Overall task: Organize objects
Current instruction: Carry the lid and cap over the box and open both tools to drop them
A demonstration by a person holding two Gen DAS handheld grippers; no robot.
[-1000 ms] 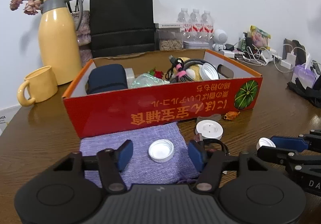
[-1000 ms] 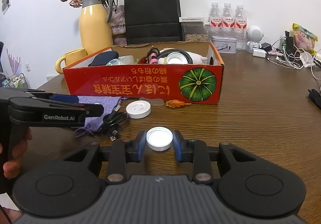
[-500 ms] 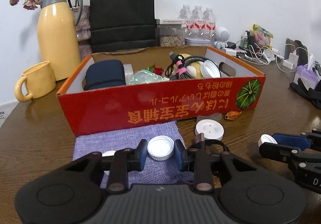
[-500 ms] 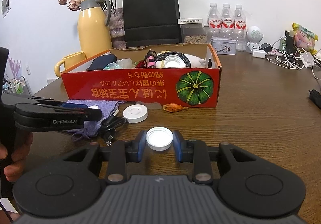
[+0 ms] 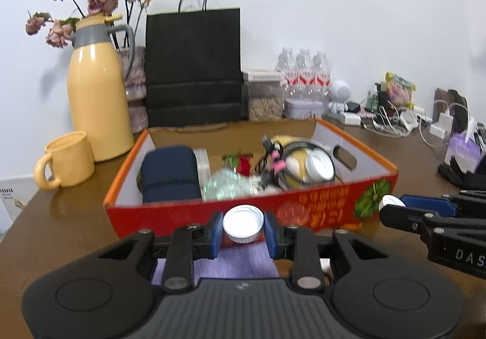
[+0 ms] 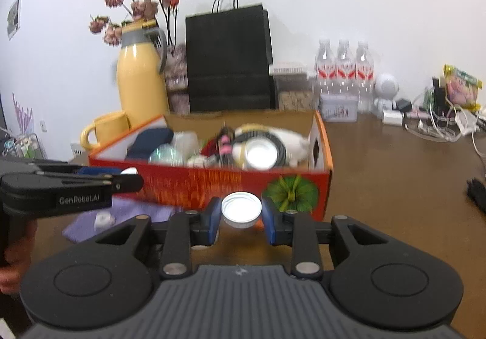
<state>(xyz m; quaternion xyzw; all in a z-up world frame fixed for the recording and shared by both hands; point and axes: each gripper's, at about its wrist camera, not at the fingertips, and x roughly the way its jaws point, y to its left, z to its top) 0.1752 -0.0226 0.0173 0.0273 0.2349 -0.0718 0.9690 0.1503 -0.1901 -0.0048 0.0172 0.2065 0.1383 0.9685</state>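
Your left gripper [image 5: 243, 231] clamps a white cap [image 5: 243, 224], your right gripper [image 6: 241, 216] another cap [image 6: 241, 209]; both tilt slightly down before the red box [image 5: 188, 212] (right view alone shows your hand [image 6: 13, 260]).

Black grippers [image 5: 243, 234] — blue pads [image 6: 213, 219], seemingly rubber.

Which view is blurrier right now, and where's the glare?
Right wrist view: more motion blur, the lettering on the red box unreadable, glare washing out the white cap. Left wrist view: milder blur, the yellow jug fairly crisp, the other white cap overexposed; fisheye vignette at both views' corners.
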